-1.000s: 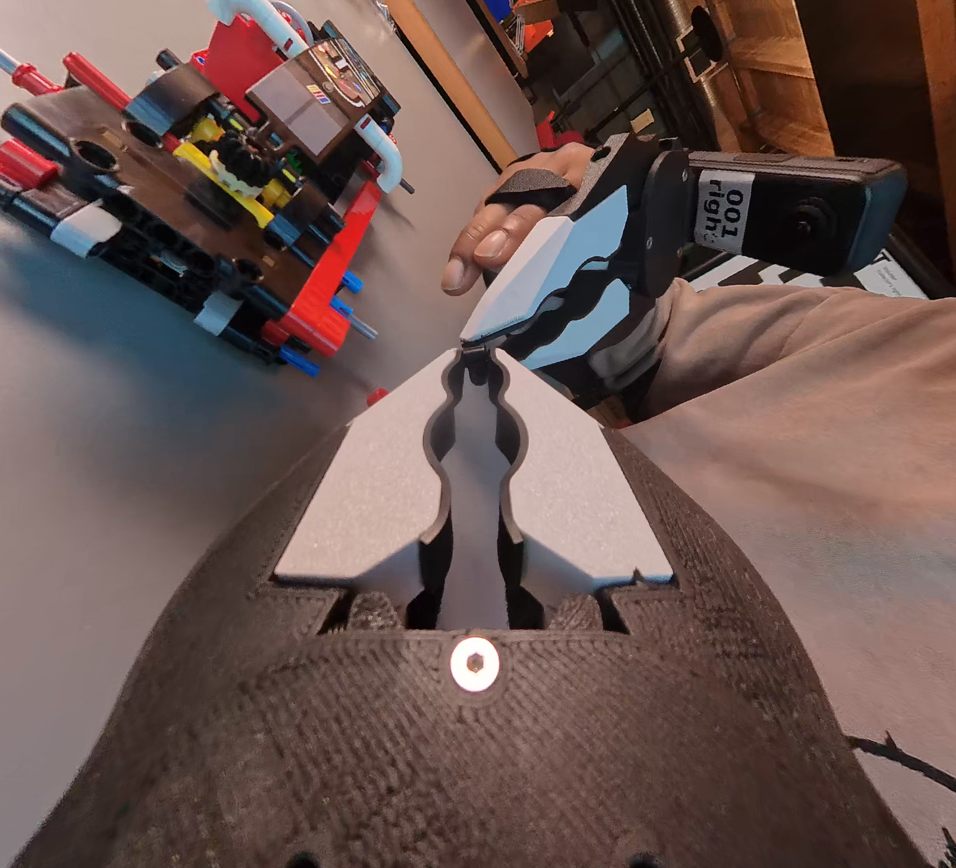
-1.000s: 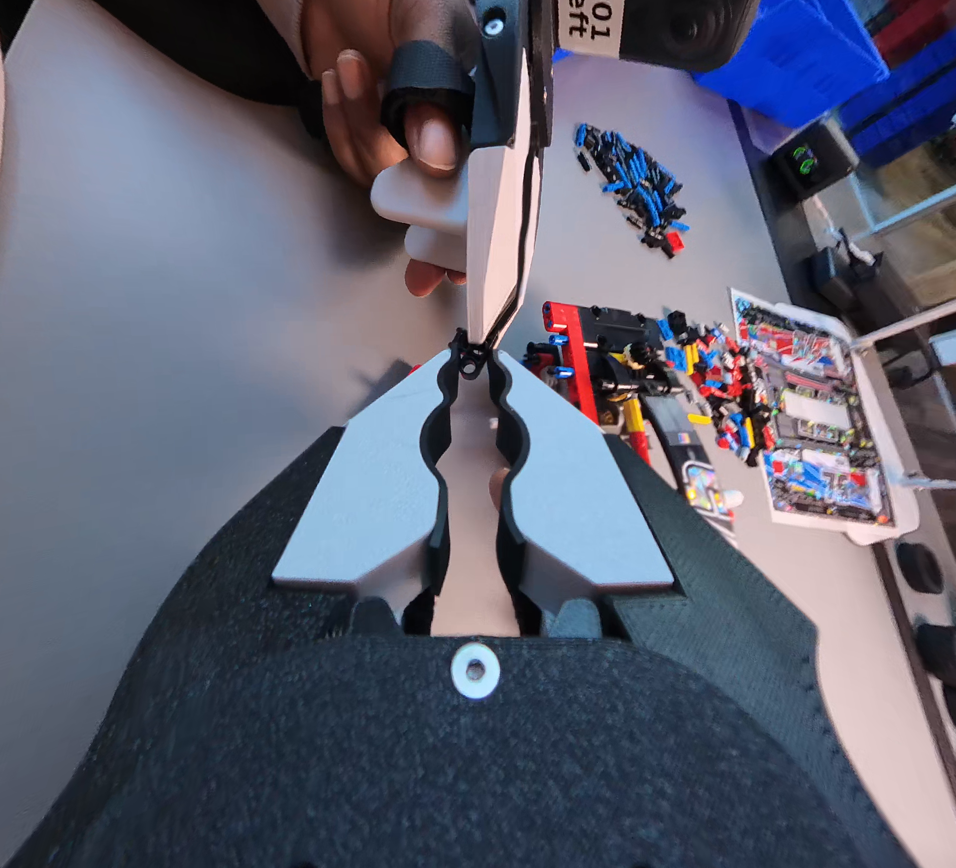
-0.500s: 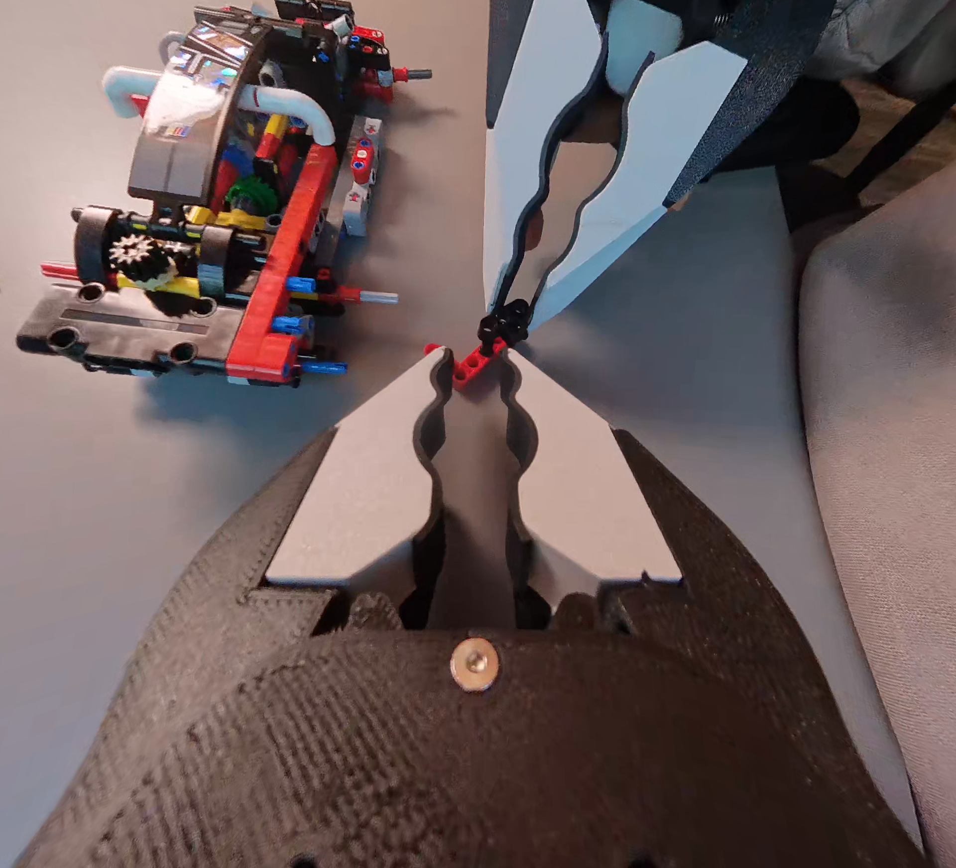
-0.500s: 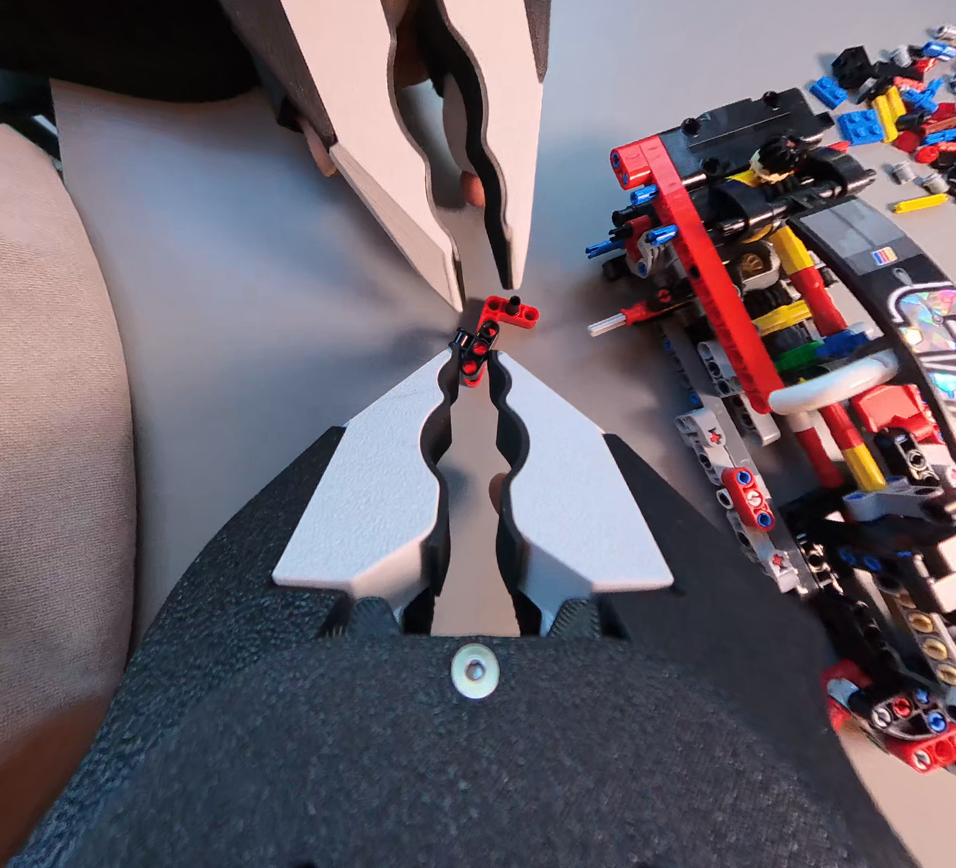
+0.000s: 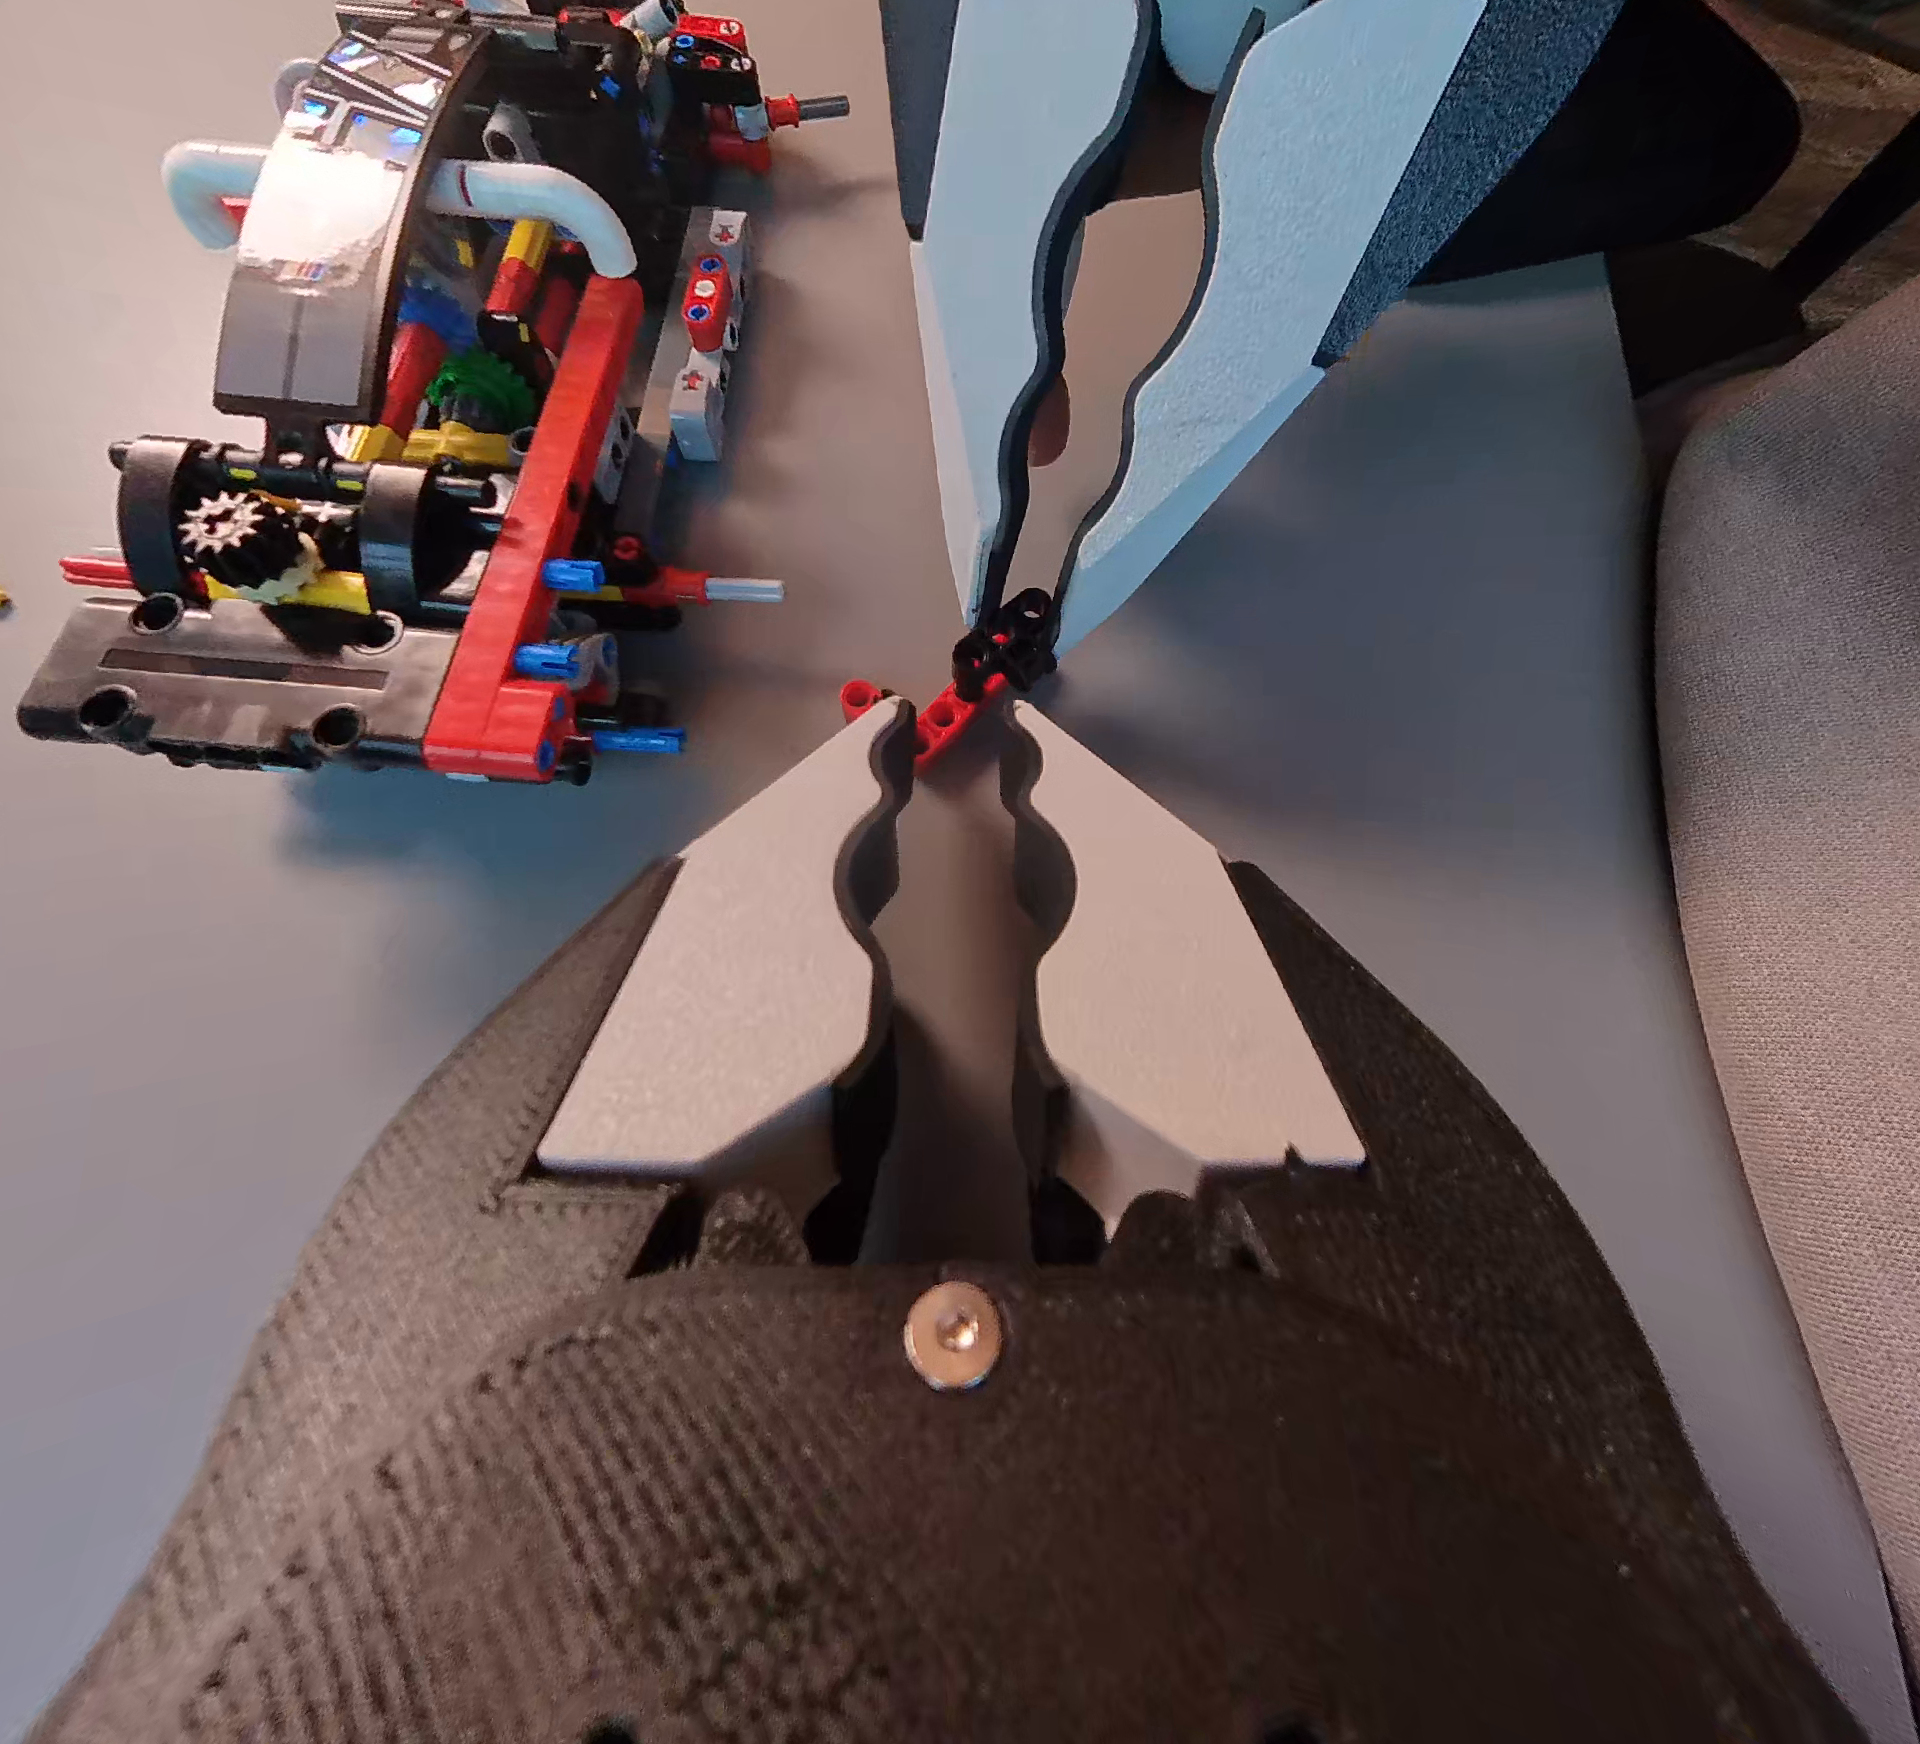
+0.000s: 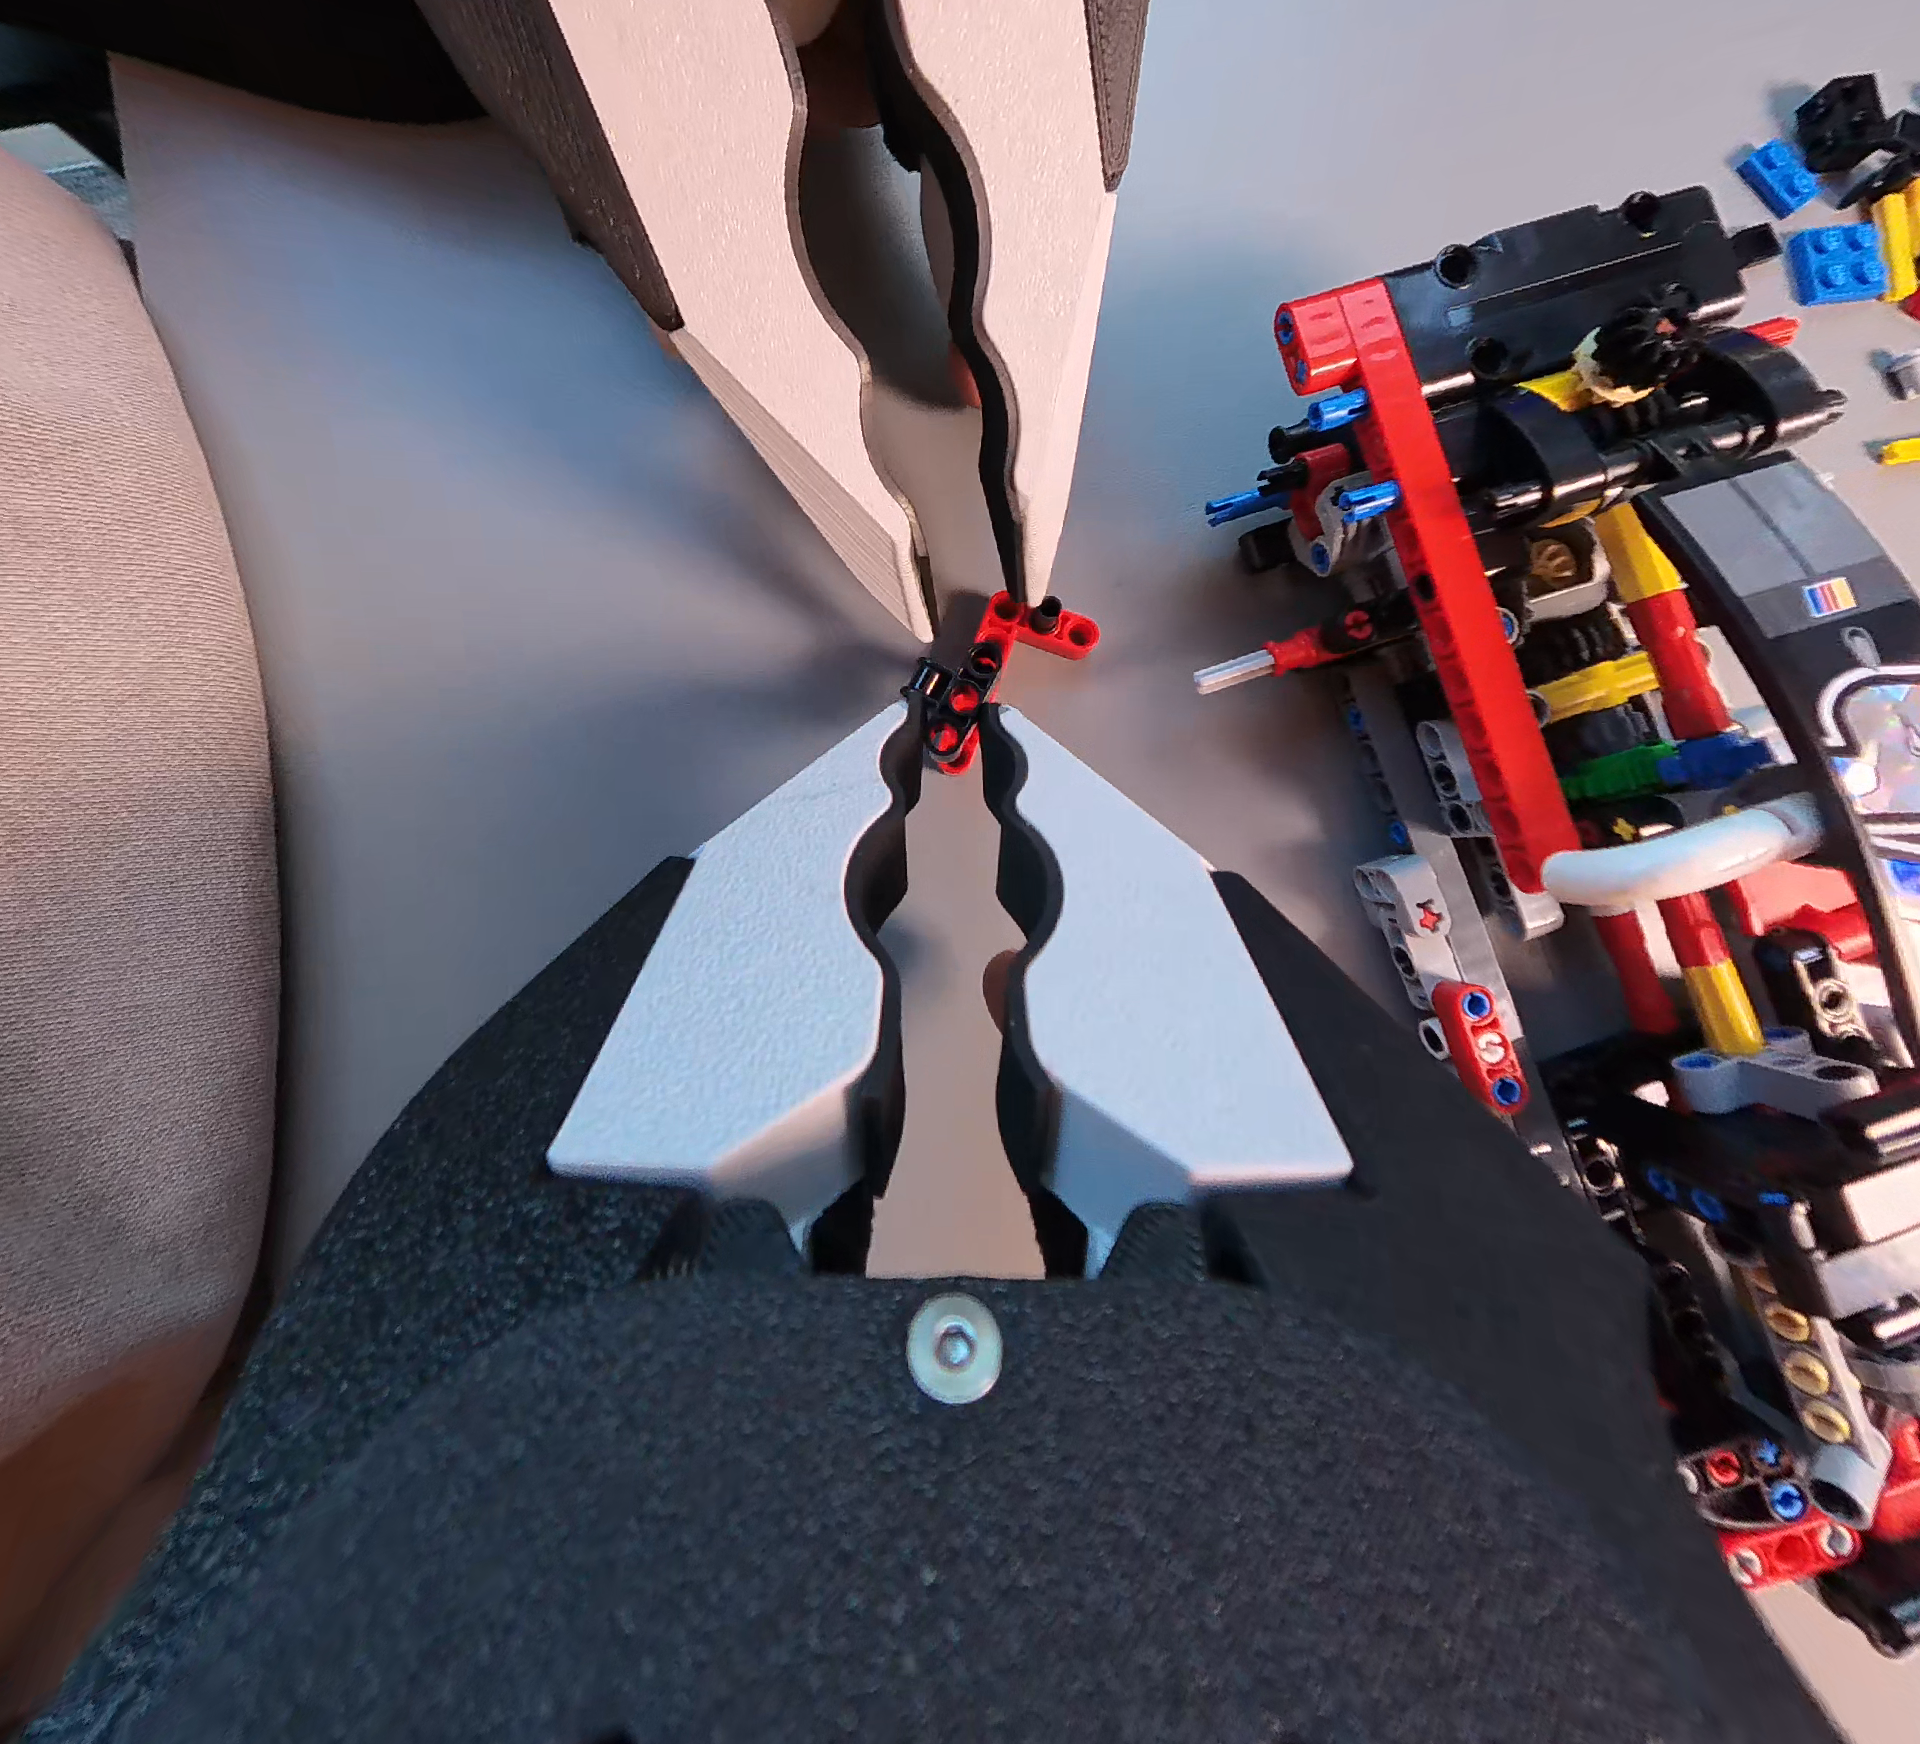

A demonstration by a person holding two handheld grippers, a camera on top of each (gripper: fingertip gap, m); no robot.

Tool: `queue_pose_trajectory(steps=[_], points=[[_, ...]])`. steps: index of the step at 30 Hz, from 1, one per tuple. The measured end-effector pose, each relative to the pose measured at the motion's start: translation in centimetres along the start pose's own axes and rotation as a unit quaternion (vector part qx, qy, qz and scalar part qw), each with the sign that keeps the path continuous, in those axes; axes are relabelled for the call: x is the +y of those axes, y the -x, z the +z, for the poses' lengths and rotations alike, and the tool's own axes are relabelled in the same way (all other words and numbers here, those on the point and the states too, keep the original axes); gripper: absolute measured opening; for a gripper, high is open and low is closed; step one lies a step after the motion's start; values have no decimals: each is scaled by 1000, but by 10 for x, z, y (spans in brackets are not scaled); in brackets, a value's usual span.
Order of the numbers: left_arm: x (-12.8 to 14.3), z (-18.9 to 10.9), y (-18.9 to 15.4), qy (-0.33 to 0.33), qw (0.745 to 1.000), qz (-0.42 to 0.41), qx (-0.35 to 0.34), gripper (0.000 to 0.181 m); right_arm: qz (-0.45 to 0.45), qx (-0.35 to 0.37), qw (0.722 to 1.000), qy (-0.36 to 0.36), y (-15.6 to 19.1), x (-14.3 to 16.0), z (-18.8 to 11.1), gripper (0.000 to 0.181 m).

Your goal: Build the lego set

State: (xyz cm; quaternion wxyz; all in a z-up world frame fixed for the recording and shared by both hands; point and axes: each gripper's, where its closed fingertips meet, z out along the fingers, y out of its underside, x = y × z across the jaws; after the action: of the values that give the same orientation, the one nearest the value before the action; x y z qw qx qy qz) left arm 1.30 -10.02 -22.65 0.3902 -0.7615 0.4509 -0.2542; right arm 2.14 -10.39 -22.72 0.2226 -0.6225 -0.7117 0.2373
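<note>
My right gripper [image 6: 953, 715] is shut on a small red L-shaped beam [image 6: 964, 720] with a black connector [image 6: 928, 682] on it, held just above the grey table. In the left wrist view it comes in from the top [image 5: 1016, 640], pinching the black connector [image 5: 1006, 645]. My left gripper [image 5: 956, 720] faces it tip to tip and is slightly open. One fingertip rests on the red beam [image 5: 943, 726] at its corner, and the other stands clear of it. In the right wrist view the left gripper [image 6: 971, 608] comes down from the top.
The partly built red, black and yellow car model [image 5: 416, 406] lies on the table beside the grippers [image 6: 1621, 738]. Loose blue, black and yellow bricks [image 6: 1839, 250] lie beyond it. A person's beige sleeve [image 5: 1797, 759] runs along the table edge [image 6: 114, 655]. Both grippers' tips are close together, under 4 cm apart.
A second ago both grippers were tilted up and the left was shut tip to tip with the right. Both now point down at the table and the left has opened slightly; the last half second shows little movement.
</note>
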Motion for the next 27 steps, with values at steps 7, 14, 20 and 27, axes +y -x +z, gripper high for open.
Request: queue_pose_trajectory(steps=[7,14,20,27], points=[[2,1,0,6,1000,1,-1,13,-6,-20,1000,20,0,1,0,8],[4,3,0,14,1000,0,-2,12,-9,-32,999,42,-1,3,0,7],[3,3,-1,12,1000,6,-3,9,-12,-37,998,52,0,5,3,6],[-5,5,-6,-7,999,37,-2,8,-15,-35,998,53,0,5,2,6]])
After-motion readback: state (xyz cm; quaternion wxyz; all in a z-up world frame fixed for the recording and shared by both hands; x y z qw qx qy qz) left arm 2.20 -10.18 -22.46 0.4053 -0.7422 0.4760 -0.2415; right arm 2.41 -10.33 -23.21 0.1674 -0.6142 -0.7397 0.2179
